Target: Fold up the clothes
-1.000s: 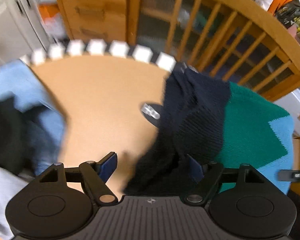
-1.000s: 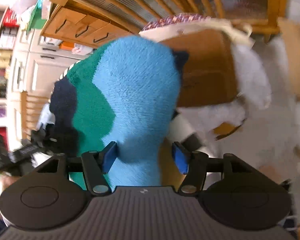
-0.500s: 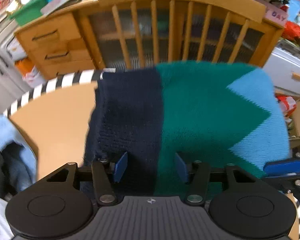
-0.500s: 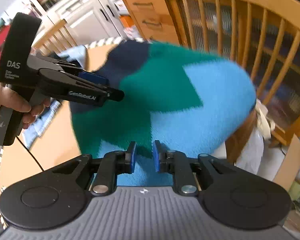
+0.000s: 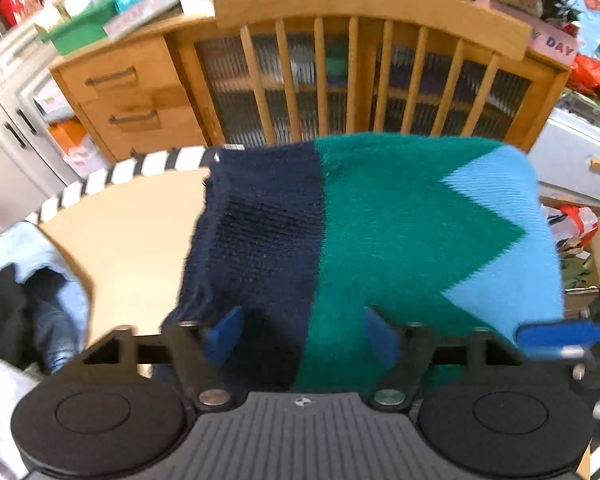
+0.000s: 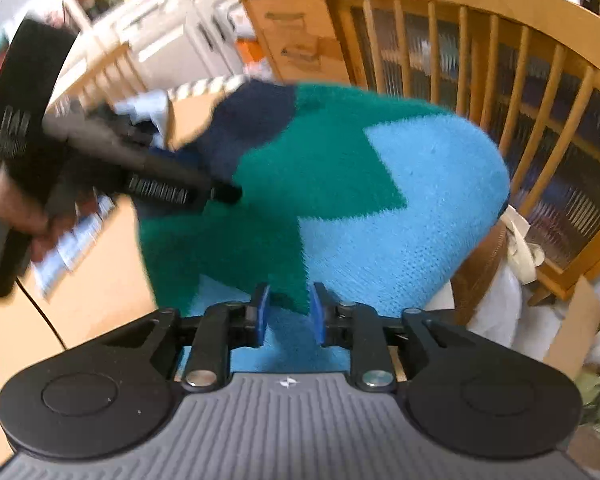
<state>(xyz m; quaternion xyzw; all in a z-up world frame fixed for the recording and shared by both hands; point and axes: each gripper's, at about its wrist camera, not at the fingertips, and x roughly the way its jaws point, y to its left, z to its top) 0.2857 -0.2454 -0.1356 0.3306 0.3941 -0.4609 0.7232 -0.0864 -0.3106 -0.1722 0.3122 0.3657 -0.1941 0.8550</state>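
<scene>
A knitted sweater (image 5: 380, 232) in navy, green and light blue is stretched out in the air over the round wooden table (image 5: 132, 240). My left gripper (image 5: 302, 338) is open, its blue pads on either side of the sweater's near edge at the navy-green border. My right gripper (image 6: 288, 312) has its jaws nearly together on the near edge of the sweater (image 6: 360, 200). The left gripper also shows in the right wrist view (image 6: 204, 192), at the sweater's left side.
A pile of light blue and dark clothes (image 5: 28, 280) lies at the table's left. A wooden chair back (image 5: 364, 60) and a wooden cabinet with drawers (image 5: 132, 96) stand behind the table. Boxes and clutter (image 6: 572, 344) sit on the floor at right.
The sweater went from a crumpled heap to spread flat between both grippers. The right gripper closed on its edge. The left gripper's jaws opened wider in the last half second.
</scene>
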